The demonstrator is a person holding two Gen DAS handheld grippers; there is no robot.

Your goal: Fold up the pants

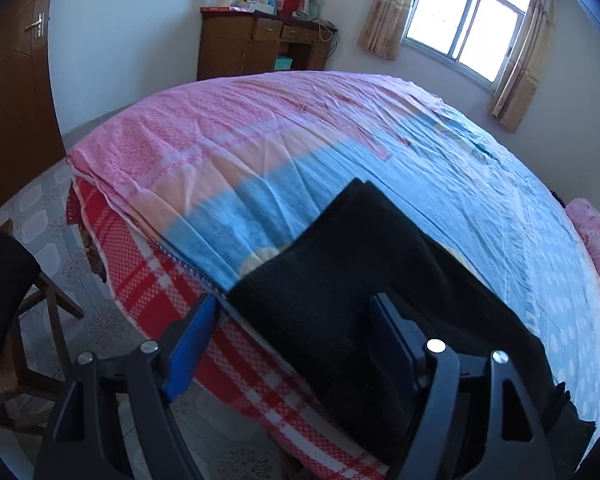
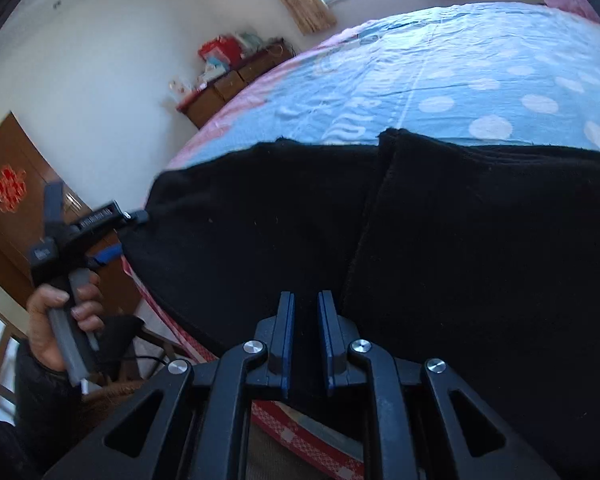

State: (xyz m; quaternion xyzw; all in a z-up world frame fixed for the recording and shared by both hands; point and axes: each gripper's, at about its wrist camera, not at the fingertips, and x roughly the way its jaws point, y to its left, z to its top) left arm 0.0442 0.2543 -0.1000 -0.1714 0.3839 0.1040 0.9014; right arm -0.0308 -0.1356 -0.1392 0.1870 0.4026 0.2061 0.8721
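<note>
You're working at the near edge of the bed w/ the blue-and-pink sheet (image 1: 340, 152). The black, soft-knit pants (image 1: 360, 260) are lying folded on the blue part, their lower end hanging over the red-checked blanket (image 1: 152, 280) at the bed's side. The far fold line is showing as a seam in the right wrist view; layers underneath are hidden.

Left gripper (image 1: 296, 320): you're holding it released, jaws wide, straddling the near-left corner of the pants. One blue pad is sitting just off the fabric's edge, the other over the cloth; contact w/ the cloth can't be confirmed. In the right wrist view your left hand (image 2: 60, 312) is gripping its grey handle, fingertips partly cut by the pants' edge.

Right gripper (image 2: 305, 340): jaws are nearly clenched, a narrow gap between the blue pads, nothing visibly pinched. Black cloth is filling the background behind the tips, so a thin layer between them is hard to rule out.

Right-hand edge of the pants is running out of frame.
</note>
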